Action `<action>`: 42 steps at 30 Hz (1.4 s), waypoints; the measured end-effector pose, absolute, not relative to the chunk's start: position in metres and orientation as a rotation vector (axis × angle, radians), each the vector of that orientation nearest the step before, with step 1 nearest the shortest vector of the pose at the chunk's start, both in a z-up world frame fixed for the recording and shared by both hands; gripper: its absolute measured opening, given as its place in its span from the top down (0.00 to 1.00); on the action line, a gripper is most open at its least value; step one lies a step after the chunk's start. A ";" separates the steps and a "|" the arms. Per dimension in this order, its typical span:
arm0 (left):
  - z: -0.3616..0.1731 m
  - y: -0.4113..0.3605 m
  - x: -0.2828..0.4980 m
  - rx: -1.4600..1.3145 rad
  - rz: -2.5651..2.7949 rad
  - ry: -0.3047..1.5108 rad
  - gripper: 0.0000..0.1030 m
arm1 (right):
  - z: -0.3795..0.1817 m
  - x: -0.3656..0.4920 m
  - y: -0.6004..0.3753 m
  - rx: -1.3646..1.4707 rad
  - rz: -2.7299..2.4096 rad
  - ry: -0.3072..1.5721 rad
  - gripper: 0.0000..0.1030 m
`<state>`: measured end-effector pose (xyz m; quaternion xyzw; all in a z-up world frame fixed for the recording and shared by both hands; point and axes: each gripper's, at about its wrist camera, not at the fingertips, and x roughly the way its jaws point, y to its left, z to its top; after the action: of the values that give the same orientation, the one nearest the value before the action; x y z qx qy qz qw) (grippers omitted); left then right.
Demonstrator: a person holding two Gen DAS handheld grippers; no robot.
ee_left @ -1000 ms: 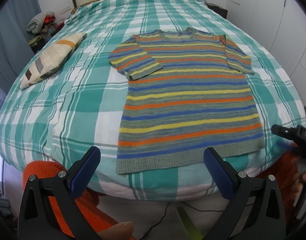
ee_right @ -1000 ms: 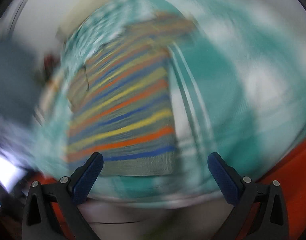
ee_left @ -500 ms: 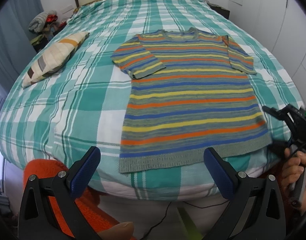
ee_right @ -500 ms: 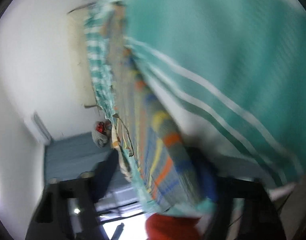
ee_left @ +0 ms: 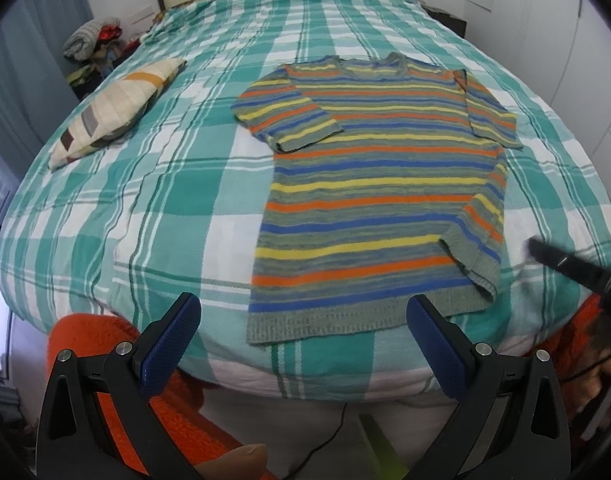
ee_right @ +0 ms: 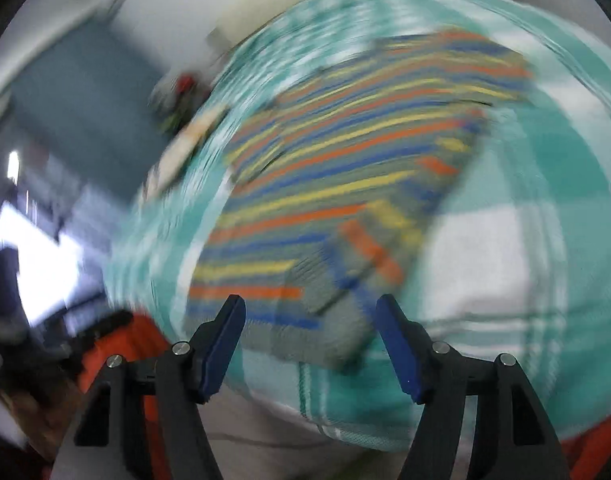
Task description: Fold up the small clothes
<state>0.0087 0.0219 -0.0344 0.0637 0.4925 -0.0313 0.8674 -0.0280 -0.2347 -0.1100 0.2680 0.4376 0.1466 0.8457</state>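
A striped knit sweater [ee_left: 369, 200] in grey, orange, yellow and blue lies flat on the bed, neck away from me. Its near right hem corner [ee_left: 475, 248] is turned up over the body. My left gripper [ee_left: 301, 320] is open and empty, just short of the hem at the bed's near edge. My right gripper [ee_right: 309, 320] is open and empty, close to the folded corner [ee_right: 345, 264]; its view is blurred by motion. It also shows at the right edge of the left wrist view [ee_left: 565, 260].
The bed has a teal and white plaid cover [ee_left: 165, 200]. A patchwork pillow [ee_left: 113, 108] lies at the left. A pile of clothes [ee_left: 93, 40] sits beyond the bed's far left. An orange rug [ee_left: 89, 340] lies below the near edge. White cupboards [ee_left: 545, 20] stand at the right.
The sweater's near right hem corner has been folded up and inward over the body. My right gripper has let go and swung back away from the bed. My left gripper has hardly moved.
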 end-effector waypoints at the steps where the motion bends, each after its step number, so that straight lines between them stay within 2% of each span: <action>1: -0.037 0.023 0.010 0.127 -0.064 1.038 0.00 | -0.116 -0.028 -0.250 0.648 0.279 0.923 0.34; 5: -0.043 0.020 0.013 0.120 -0.070 1.058 0.00 | -0.138 -0.016 -0.285 0.985 0.335 0.927 0.43; 8: -0.042 0.018 0.011 0.120 -0.078 1.062 0.00 | -0.150 0.003 -0.276 1.174 0.435 0.933 0.44; 15: -0.047 0.033 0.012 0.090 -0.030 1.076 0.00 | -0.175 0.041 -0.253 1.094 0.305 1.109 0.46; 16: -0.049 0.035 0.013 0.086 -0.021 1.079 0.00 | -0.177 0.044 -0.250 1.100 0.305 1.099 0.50; 17: -0.051 0.038 0.014 0.088 -0.006 1.083 0.00 | -0.178 0.048 -0.248 1.086 0.302 1.088 0.66; 18: -0.054 0.041 0.015 0.095 0.009 1.091 0.00 | -0.177 0.051 -0.247 1.068 0.300 1.080 0.87; 19: -0.057 0.043 0.016 0.099 0.015 1.099 0.00 | -0.176 0.052 -0.248 1.060 0.301 1.073 0.93; 25: -0.071 0.087 0.032 -0.002 0.031 1.145 0.00 | -0.146 0.015 -0.306 1.043 0.282 0.991 0.94; 28: -0.082 0.096 0.044 -0.051 -0.031 1.163 0.01 | -0.135 -0.004 -0.342 0.885 0.147 1.048 0.94; 31: -0.097 0.090 0.058 -0.066 -0.138 1.197 0.01 | -0.148 -0.008 -0.367 0.797 0.053 1.120 0.93; 34: -0.112 0.084 0.066 -0.047 -0.167 1.202 0.01 | -0.161 -0.011 -0.373 0.822 0.036 1.149 0.82; 36: -0.124 0.080 0.066 -0.028 -0.169 1.208 0.02 | -0.166 -0.013 -0.372 0.857 0.062 1.147 0.68; 37: -0.128 0.080 0.067 -0.027 -0.172 1.216 0.04 | -0.169 -0.013 -0.371 0.873 0.075 1.146 0.66; 38: -0.134 0.079 0.066 -0.031 -0.182 1.234 0.14 | -0.171 -0.014 -0.371 0.881 0.086 1.146 0.65; 39: -0.138 0.077 0.066 -0.036 -0.190 1.256 0.32 | -0.172 -0.015 -0.370 0.875 0.095 1.152 0.65; 41: -0.142 0.072 0.065 -0.025 -0.199 1.268 0.47 | -0.177 -0.018 -0.366 0.829 0.111 1.162 0.65; 42: -0.140 0.068 0.064 -0.004 -0.206 1.257 0.64 | -0.176 -0.018 -0.365 0.812 0.120 1.165 0.75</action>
<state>0.0638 0.0678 -0.1405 -0.0020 0.5868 -0.0961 0.8040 -0.0181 -0.3646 -0.1763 0.3725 0.5346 0.0549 0.7565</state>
